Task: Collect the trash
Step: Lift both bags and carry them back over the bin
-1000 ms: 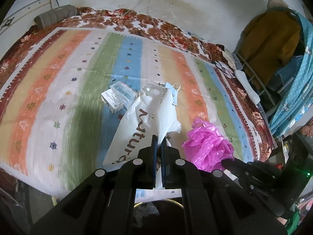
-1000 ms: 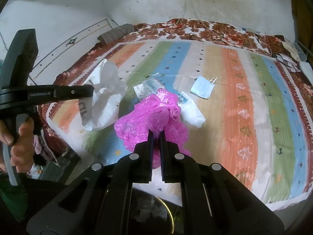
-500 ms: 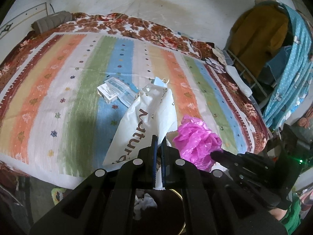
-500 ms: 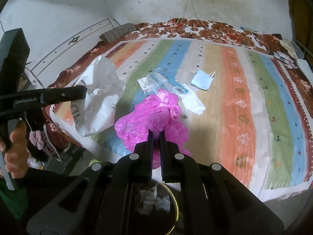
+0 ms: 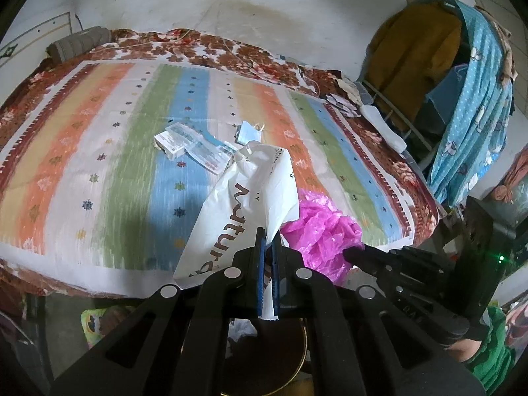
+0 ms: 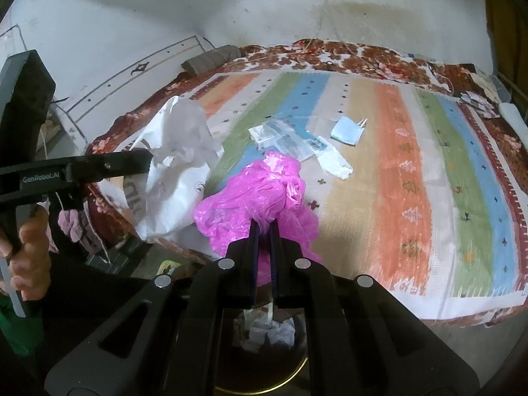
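My left gripper [image 5: 269, 241] is shut on a white plastic bag [image 5: 246, 204] with brown lettering, held off the bed's near edge. The same white bag [image 6: 171, 178] hangs at the left of the right wrist view, pinched by the left gripper [image 6: 150, 161]. My right gripper [image 6: 263, 227] is shut on a crumpled pink plastic bag [image 6: 257, 198]; that pink bag [image 5: 321, 227] sits just right of the white one, at the right gripper [image 5: 346, 253]. Below both grippers stands a round bin [image 6: 297, 373] with a gold rim and white scraps inside. On the striped bedspread [image 6: 396, 151] lie small boxes [image 5: 171, 140], a wrapper [image 6: 333, 163] and a blue face mask [image 6: 346, 130].
The bed fills most of both views, with a grey roll [image 5: 79, 43] at its far left corner. A rack with yellow and blue clothes [image 5: 462, 99] stands to the right of the bed. A hand [image 6: 26, 250] grips the left tool's handle. Floor shows under the bed's near edge.
Both grippers have drawn back from the bed with their bags. The bed looks farther off, and the gold-rimmed bin with white scraps has come into view beneath them.
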### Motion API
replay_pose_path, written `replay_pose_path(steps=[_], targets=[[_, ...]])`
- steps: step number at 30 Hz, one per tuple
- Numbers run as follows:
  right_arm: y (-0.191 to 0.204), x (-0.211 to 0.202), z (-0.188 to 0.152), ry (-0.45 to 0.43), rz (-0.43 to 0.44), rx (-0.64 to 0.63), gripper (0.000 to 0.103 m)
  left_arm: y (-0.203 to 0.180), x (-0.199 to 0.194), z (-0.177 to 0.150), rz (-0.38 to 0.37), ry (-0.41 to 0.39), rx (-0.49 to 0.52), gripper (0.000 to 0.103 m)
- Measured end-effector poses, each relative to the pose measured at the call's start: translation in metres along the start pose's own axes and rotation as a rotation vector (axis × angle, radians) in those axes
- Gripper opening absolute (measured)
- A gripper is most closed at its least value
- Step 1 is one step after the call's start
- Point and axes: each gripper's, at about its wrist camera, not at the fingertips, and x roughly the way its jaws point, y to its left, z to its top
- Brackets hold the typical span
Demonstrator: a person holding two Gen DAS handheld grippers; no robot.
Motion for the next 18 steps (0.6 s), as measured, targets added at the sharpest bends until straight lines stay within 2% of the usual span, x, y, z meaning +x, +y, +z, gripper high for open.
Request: replay_pose_path(steps=[11, 18], targets=[[0.017, -0.014, -0.036, 0.024, 0.036, -0.012, 0.005, -0.002, -0.004, -0.034, 0.025, 0.031, 0.003, 0.003], [0.024, -0.016, -0.064, 0.062, 0.03, -0.009, 0.005, -0.008, -0.005, -0.055, 0.022, 0.058, 0.01, 0.003]])
